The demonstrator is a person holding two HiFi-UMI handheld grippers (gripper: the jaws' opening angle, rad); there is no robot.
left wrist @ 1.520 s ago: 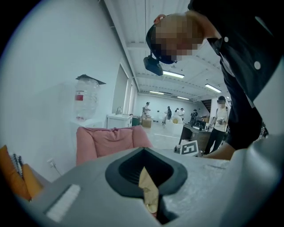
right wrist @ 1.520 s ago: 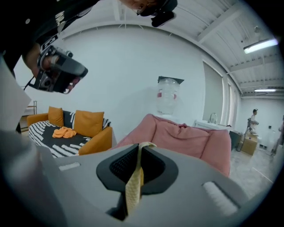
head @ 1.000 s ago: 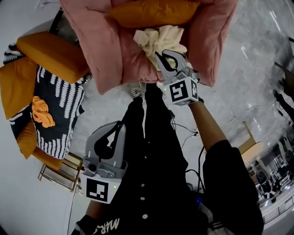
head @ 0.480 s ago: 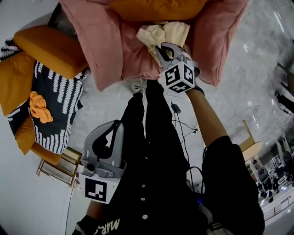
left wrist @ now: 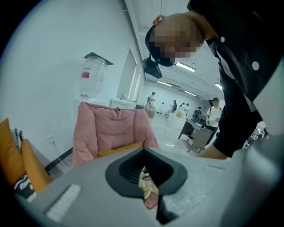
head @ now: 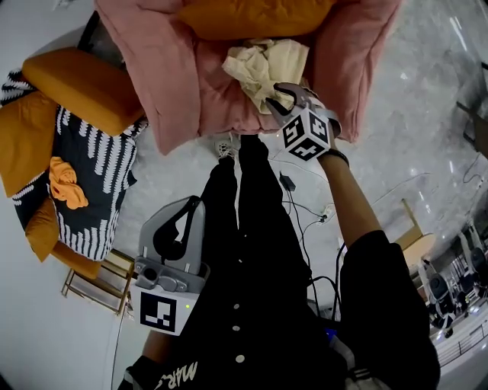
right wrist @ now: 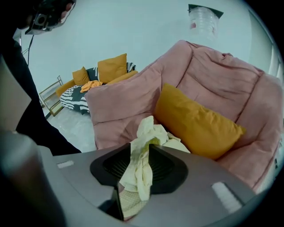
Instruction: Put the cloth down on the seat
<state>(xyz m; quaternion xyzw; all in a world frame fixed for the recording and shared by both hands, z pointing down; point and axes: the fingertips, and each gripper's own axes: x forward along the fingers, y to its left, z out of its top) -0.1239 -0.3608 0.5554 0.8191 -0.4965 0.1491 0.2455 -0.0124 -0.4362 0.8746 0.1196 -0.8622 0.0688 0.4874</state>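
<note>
Right gripper (head: 280, 97) is sitting lower over the seat (head: 221, 95) than before. Its jaws have just been opening and are now standing released, a cloth (head: 263, 65) tail draping loose between them. The cloth is lying bunched on the seat just ahead, before the orange cushion (head: 252, 15). Left gripper (head: 200, 204) is hanging clenched and empty.

**A living-room corner staged inside an open office hall**

We see a soft pink padded armchair (right wrist: 213, 84) holding a mustard-orange rectangular cushion (right wrist: 195, 122). Beside it is a black-and-white striped throw (head: 99, 183) among more plump orange cushions (head: 80, 87), much like a home lounge. Yet the pale glossy stone-look floor (head: 427, 114) carries a black power adapter with loose cables (head: 287, 183). Beyond the chair, long ceiling strip lights (left wrist: 185, 67), a dark office bench (left wrist: 195, 133) and standing people (left wrist: 214, 113) fill a wide hall.
</note>
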